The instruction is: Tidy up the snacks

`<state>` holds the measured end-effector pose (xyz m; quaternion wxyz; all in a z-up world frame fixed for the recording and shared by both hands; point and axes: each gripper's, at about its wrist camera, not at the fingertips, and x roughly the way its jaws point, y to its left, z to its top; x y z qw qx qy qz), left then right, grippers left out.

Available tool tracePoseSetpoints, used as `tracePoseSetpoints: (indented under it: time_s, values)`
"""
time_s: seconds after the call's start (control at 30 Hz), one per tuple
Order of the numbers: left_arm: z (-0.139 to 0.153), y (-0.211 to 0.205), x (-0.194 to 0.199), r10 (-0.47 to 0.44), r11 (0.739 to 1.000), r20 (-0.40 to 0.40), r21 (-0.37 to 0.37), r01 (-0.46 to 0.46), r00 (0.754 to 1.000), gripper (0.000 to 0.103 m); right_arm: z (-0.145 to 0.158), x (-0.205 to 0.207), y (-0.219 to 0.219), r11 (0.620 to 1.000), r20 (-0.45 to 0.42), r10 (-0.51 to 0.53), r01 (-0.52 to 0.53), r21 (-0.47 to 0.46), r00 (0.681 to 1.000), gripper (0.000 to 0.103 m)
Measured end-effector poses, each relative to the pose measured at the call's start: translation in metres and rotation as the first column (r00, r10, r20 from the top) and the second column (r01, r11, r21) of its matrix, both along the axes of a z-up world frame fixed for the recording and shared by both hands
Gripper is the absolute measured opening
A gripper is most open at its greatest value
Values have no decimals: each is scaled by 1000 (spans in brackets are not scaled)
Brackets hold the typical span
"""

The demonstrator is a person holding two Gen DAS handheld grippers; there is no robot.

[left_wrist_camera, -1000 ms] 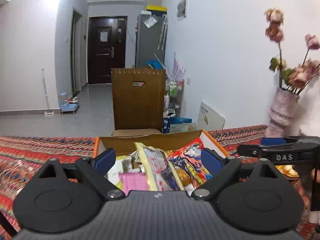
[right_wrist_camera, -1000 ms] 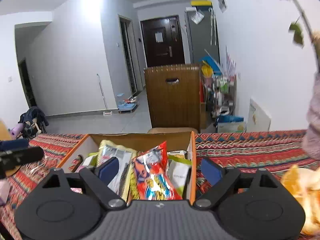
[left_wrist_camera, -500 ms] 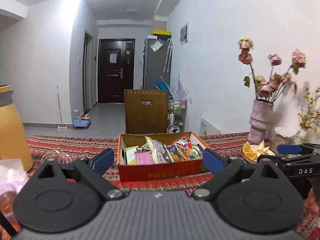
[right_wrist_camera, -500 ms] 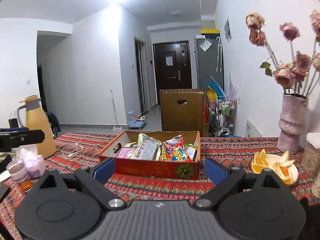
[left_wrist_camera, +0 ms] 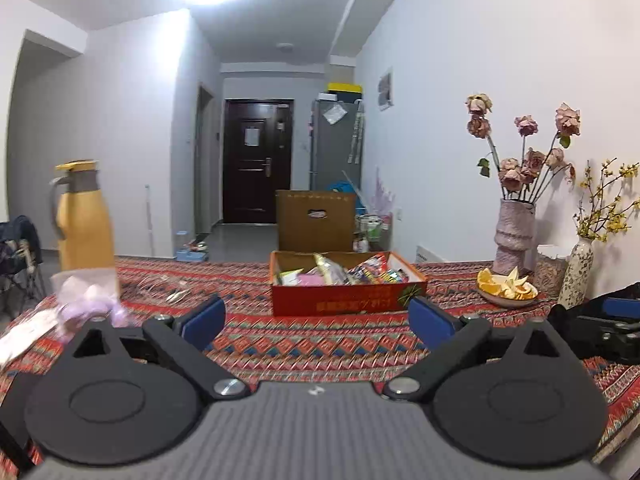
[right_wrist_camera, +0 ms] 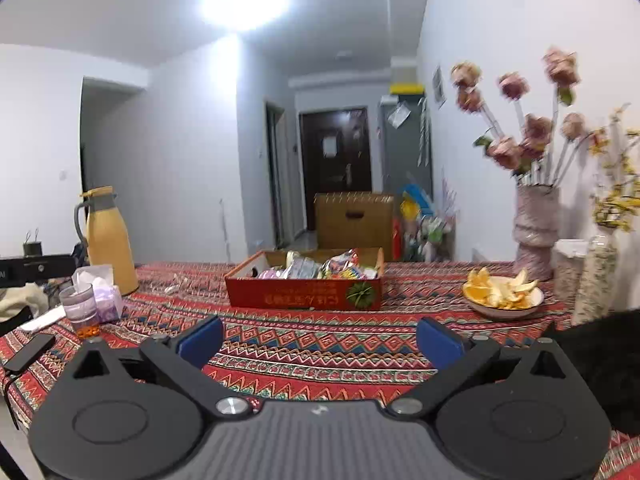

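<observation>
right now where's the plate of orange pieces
In both wrist views the plate of orange pieces sits on the patterned tablecloth, right of the red snack box, just before the pink vase.

A table in a red patterned cloth (right_wrist_camera: 320, 348) carried a red box (right_wrist_camera: 304, 294) of snack packets, a plate of orange peel (right_wrist_camera: 503, 294), two vases, a yellow jug (right_wrist_camera: 108, 240), a glass and a phone
</observation>
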<state>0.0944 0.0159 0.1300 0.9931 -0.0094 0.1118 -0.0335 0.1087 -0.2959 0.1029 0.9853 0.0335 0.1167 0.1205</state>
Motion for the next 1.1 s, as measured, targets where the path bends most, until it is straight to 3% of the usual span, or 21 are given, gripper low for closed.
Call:
tracePoseSetpoints:
  time_s: [0.13, 0.3, 0.47, 0.67, 0.83, 1.1]
  values:
    - [-24, 2, -31, 22, 1000, -9, -2, -22, 1000, 103, -26, -36, 1, 1000, 14, -13, 13, 3, 1000, 103]
    - [-57, -5, -64, 90, 995, -8, 45, -89, 996, 103, -50, -71, 16, 995, -2, -54, 54, -82, 999, 103]
    - [-88, -5, -95, 136, 989, -50, 60, -133, 989, 103, -72, -103, 23, 1000, -31, -19, 19, -13, 999, 103]
    - [-123, -5, -121, 99, 993, -98, 72, -92, 990, 103, -106, -110, 46, 1000, -85, -2, 2, -5, 996, 103]
    - [-127, -1, -124, 73, 997, -116, 7, -73, 991, 103, -114, -113, 66, 999, -111, 51, -53, -9, 993, 103]
    - [-127, -1, -122, 63, 998, -116, 9, -62, 991, 103, -112, -117, 74, 997, -103, 55, -60, -41, 993, 103]
